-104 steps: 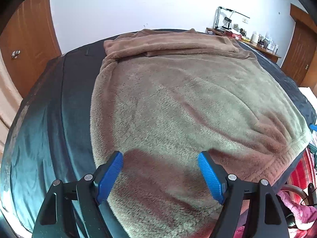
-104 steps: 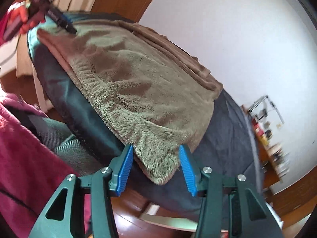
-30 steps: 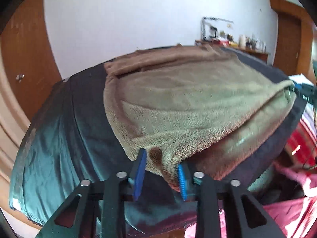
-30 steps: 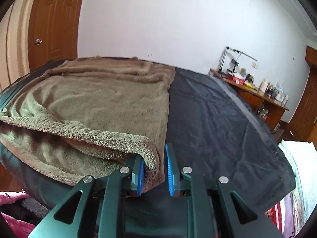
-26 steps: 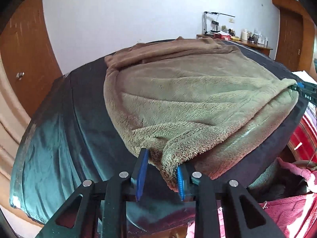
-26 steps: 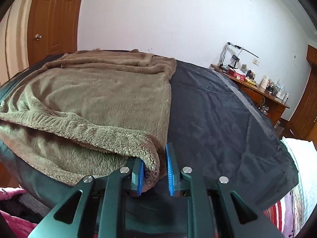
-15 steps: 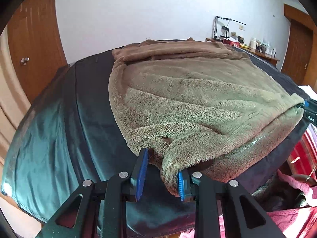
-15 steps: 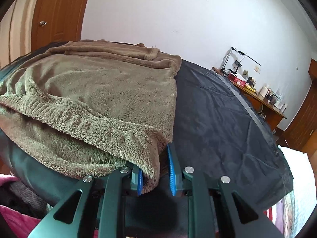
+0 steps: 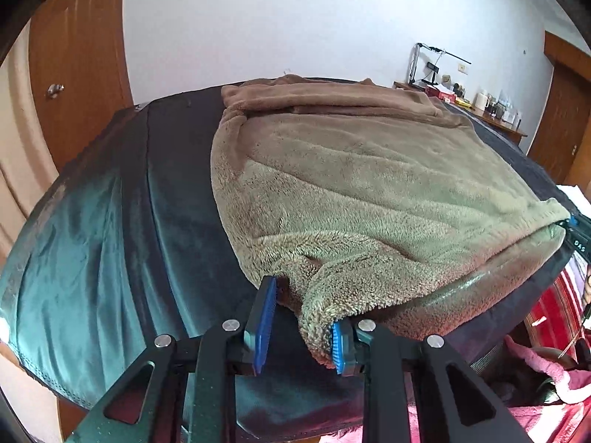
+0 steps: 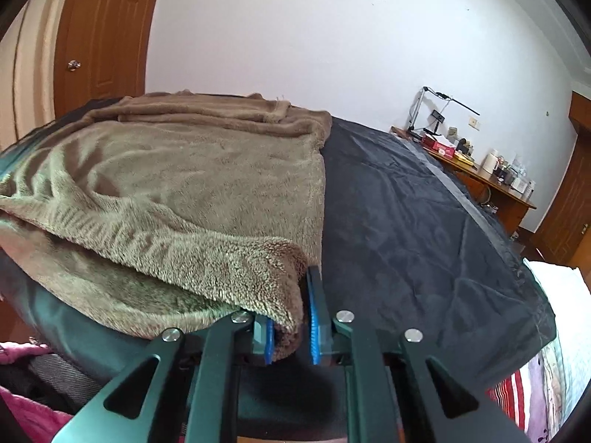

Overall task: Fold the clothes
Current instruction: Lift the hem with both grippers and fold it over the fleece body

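The right gripper (image 10: 291,326) is closing on the near right corner of a fleece garment (image 10: 192,184). The left gripper (image 9: 301,326), jaws narrow, apparently pinches the near left corner. The garment lies spread on the dark-covered bed (image 10: 424,229), near hem lifted at the bed's front edge.

White letters "DAS" show on a dark strap (image 9: 578,245) to the left gripper's (image 9: 301,326) far right
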{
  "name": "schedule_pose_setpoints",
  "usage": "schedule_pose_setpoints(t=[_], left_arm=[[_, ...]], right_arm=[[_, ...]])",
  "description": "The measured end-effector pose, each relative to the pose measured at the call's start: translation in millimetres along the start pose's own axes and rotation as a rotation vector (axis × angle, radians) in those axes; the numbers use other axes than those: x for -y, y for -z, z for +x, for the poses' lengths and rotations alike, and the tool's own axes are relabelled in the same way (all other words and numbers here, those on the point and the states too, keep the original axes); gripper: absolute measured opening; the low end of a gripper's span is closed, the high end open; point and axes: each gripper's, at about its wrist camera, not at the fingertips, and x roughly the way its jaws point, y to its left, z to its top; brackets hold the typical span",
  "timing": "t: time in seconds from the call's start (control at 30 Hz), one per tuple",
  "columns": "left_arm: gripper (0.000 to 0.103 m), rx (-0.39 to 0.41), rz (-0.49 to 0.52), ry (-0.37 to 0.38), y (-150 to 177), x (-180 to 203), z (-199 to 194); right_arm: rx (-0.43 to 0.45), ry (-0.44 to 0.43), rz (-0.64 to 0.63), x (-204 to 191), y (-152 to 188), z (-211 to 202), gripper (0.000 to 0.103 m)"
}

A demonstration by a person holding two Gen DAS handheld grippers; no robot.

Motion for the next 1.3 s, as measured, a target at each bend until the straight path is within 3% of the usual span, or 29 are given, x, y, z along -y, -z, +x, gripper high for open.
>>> schedule_pose_setpoints(t=[0.17,0.5,0.87,1.3], left_arm=[[0.028,0.087,-0.007,0.0,-23,-9,-23],[0.028,0.264,0.116,-0.062,-88,-9,-59],[0.028,0.298,0.142,-0.063,-162,-9,-41],[0.028,0.264,0.072,-0.048,-250,-22,23]], right_arm=[[0.051,-0.055,0.022,11,-21,-20,0.015],[0.161,-0.166,0.056,29,-85,-40,0.015],[0.21,-0.211,0.118,53,-165,-10,0.015],[0.198,-0.199,0.176,73,-237,74,0.015]])
